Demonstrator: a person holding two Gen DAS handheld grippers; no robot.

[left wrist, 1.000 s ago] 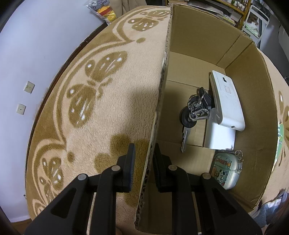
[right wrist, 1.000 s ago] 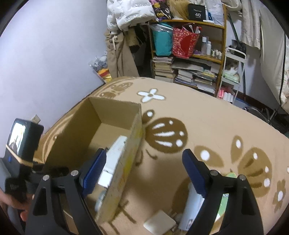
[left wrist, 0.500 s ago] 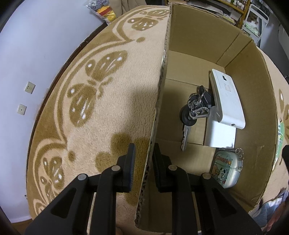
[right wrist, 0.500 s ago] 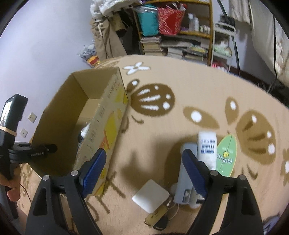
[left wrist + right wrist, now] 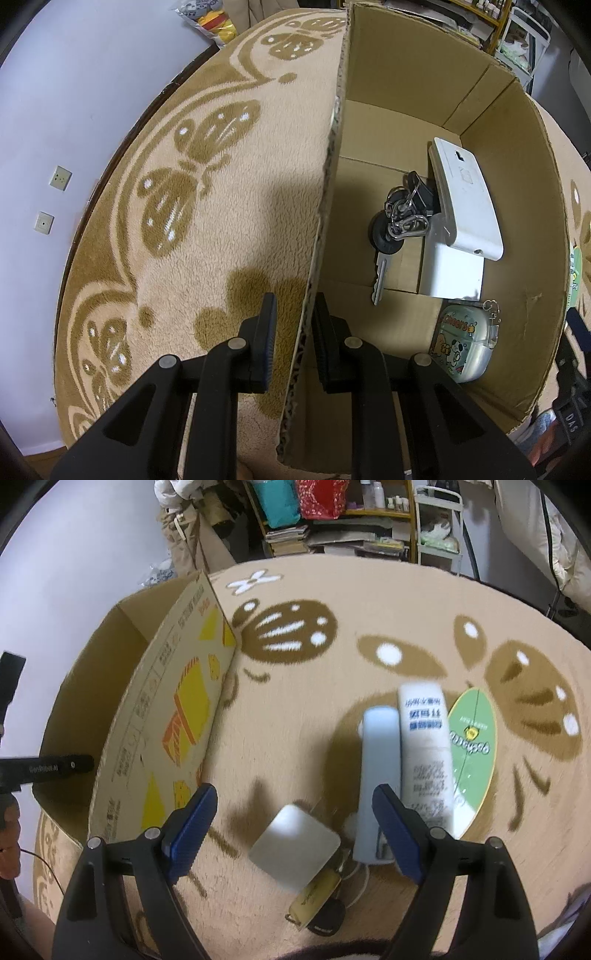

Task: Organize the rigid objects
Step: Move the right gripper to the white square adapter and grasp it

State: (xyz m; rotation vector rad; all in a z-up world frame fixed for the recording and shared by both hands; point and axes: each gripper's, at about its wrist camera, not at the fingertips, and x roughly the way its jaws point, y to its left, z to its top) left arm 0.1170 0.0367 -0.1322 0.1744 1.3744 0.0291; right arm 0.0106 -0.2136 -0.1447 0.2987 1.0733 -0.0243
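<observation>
While the left gripper (image 5: 291, 328) pinches the brown cardboard box's (image 5: 406, 92) wall (likely steadying it), the spread right gripper (image 5: 291, 819) hovers over a flat white square pad (image 5: 293, 845).

We cannot read the blurred print on the white bottle (image 5: 424, 753). The white square pad (image 5: 294, 846) hides part of the yellow tag (image 5: 314, 899) beneath it.
</observation>
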